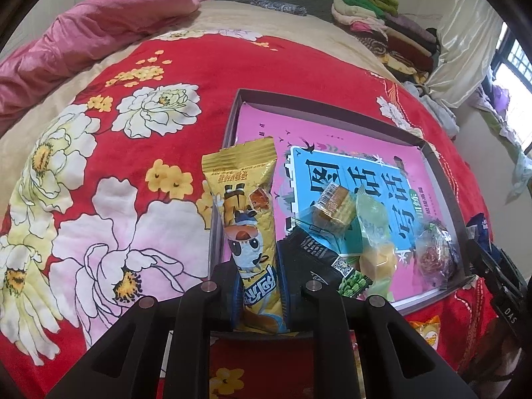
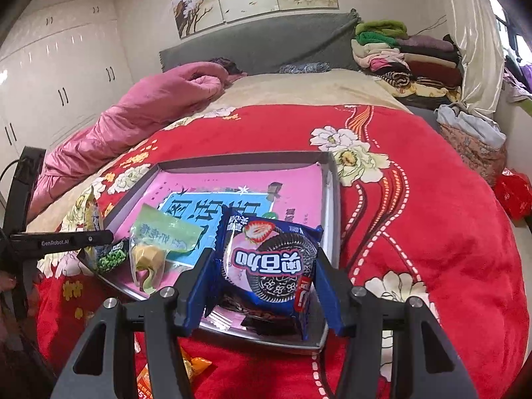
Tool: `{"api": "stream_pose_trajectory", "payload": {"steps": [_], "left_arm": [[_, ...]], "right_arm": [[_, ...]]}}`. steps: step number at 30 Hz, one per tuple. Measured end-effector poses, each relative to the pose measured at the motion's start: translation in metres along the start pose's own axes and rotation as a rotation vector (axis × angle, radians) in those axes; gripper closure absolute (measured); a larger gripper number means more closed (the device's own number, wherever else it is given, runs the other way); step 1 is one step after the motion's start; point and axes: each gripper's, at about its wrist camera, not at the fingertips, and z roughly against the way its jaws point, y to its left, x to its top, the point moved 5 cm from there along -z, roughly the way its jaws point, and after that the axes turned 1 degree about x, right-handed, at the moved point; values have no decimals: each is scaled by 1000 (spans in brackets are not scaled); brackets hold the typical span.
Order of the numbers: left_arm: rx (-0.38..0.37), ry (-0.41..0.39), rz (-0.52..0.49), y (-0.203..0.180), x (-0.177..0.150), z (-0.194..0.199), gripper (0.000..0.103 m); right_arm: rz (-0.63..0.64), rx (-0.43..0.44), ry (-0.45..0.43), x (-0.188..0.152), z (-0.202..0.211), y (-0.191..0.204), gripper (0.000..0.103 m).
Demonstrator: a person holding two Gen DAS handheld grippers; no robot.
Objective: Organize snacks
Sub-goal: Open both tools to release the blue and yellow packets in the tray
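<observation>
A shallow box lid (image 1: pixel 332 108) with a pink and blue printed floor lies on the red flowered blanket; it also shows in the right wrist view (image 2: pixel 332 199). My left gripper (image 1: pixel 259 294) is shut on a tall yellow cartoon snack packet (image 1: pixel 249 219), held upright at the box's near left edge. My right gripper (image 2: pixel 262 286) is shut on a blue strawberry sandwich-cookie packet (image 2: pixel 269 266) over the box's near right part. In the box lie a black green-pea packet (image 1: pixel 329 262), a green-wrapped sweet (image 2: pixel 156 249), a wafer packet (image 1: pixel 335 206) and a clear-wrapped reddish snack (image 1: pixel 435 252).
An orange packet (image 2: pixel 196 365) lies on the blanket in front of the box. A pink quilt (image 2: pixel 133 116) is piled at the left, folded clothes (image 2: pixel 399 53) at the bed's far right. The left gripper's body (image 2: pixel 60 241) shows left of the box.
</observation>
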Motion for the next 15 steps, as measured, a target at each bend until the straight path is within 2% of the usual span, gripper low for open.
{"api": "stream_pose_trajectory", "payload": {"steps": [15], "left_arm": [[13,-2,-31,-5,-1,1,83]], "right_arm": [[41,22,53,-8,-13,11,45]]}}
